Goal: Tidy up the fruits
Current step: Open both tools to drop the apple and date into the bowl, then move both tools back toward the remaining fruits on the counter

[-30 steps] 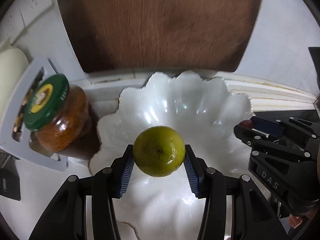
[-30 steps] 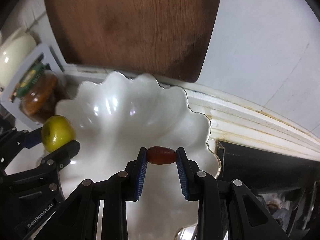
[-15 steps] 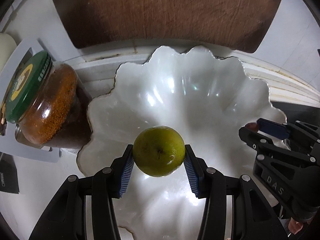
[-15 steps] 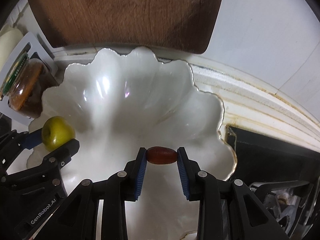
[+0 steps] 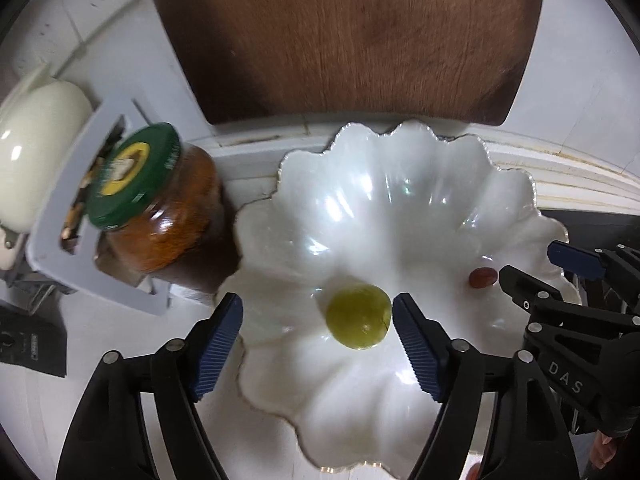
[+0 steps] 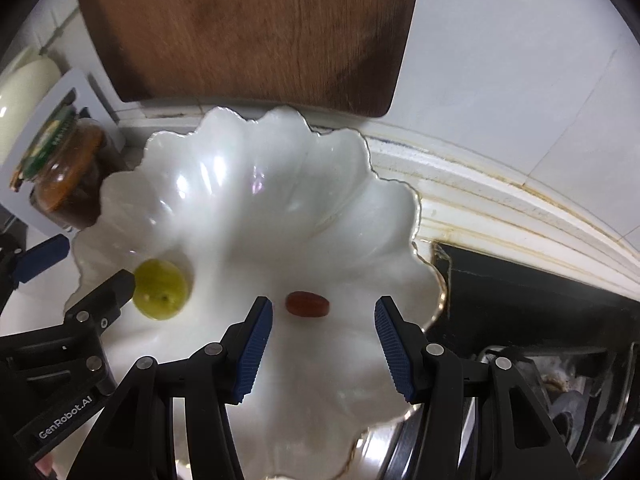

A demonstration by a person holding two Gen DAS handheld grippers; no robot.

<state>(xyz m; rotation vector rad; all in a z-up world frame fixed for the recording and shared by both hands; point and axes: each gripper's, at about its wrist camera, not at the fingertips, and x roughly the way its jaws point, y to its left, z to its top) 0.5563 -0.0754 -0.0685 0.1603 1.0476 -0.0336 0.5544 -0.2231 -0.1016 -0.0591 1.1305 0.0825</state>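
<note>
1. My left gripper is spread wide, gripping nothing; the round green fruit lies in the scalloped white ceramic bowl, just beside my right-hand pad.
2. My right gripper is likewise wide apart and empty; the small oval reddish-brown fruit rests in the bowl between its fingers.
3. A green-lidded glass jar stands just left of the bowl.

1. The left gripper is built of black plastic links, joined by silver screws.
2. Ribbed blue pads are fitted inside its fingers.
3. The right gripper is built alike.
4. "GenRobot.AI" and "DAS" are printed in white on the bodies.
</note>
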